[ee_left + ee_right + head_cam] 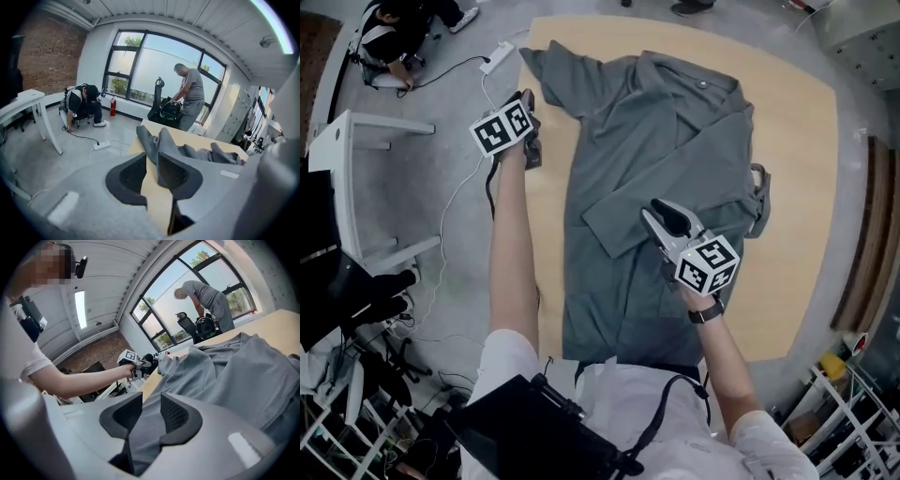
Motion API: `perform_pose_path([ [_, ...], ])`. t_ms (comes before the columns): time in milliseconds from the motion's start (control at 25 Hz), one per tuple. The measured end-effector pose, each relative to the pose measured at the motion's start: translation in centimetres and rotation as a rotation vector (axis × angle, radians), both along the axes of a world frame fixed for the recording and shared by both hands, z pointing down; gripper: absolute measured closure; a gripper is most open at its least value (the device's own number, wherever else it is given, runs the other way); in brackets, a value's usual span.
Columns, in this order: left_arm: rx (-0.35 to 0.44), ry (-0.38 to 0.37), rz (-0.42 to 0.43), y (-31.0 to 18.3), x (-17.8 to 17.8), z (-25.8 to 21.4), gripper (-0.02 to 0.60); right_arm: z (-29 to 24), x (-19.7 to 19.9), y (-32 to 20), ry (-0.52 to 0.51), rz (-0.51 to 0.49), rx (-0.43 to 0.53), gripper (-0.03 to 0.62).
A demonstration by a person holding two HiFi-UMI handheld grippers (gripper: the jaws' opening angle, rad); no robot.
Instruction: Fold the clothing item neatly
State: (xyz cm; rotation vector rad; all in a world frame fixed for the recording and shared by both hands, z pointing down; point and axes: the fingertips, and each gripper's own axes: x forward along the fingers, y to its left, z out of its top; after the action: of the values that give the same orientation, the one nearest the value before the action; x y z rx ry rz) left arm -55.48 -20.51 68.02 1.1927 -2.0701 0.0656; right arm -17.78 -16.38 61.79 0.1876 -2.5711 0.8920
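Note:
A grey long-sleeved garment [666,141] lies spread on the light wooden table [797,187], collar toward the far edge. One sleeve is folded across its middle. The other sleeve [546,70] stretches to the far left corner. My left gripper [528,101] hovers at the table's left edge, just short of that sleeve [150,138]. Its jaws [151,171] stand open, with only bare wood showing between them. My right gripper [661,217] is low over the folded sleeve at the garment's centre. Its jaws [150,416] stand apart, and grey cloth [243,376] lies under and beyond the gap.
A white desk [356,187] stands on the floor to the left. A power strip [497,56] and its cable trail beside the table. One person crouches at the far left [394,37], another stands beyond the table [190,96]. Planks [862,234] lean at the right.

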Motion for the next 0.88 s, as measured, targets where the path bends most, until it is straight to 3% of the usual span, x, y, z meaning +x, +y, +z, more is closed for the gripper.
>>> perform_pose_path([
  [280,-0.164,0.002,0.077,-6.3,-4.3,4.8,0.495,0.1,1.5,-1.3,0.007,0.013,0.023,0.49],
  [360,-0.188,0.006,0.087,-6.8,-4.2,5.8,0.532,0.1,2.7,-1.4,0.008,0.052,0.017,0.49],
  [480,-0.151,0.031,0.093,-5.9,-4.0,5.3,0.566,0.9,4.6,-1.4,0.032,0.09,0.008,0.49],
  [760,-0.018,-0.063,-0.092,4.0,-8.5,-3.3,0.568,-0.4,8.0,-1.6,-0.004,0.173,-0.001,0.49],
  [880,0.012,-0.067,-0.121,6.8,-8.8,-6.5,0.568,-1.8,8.4,-0.9,-0.035,0.172,0.01,0.49],
])
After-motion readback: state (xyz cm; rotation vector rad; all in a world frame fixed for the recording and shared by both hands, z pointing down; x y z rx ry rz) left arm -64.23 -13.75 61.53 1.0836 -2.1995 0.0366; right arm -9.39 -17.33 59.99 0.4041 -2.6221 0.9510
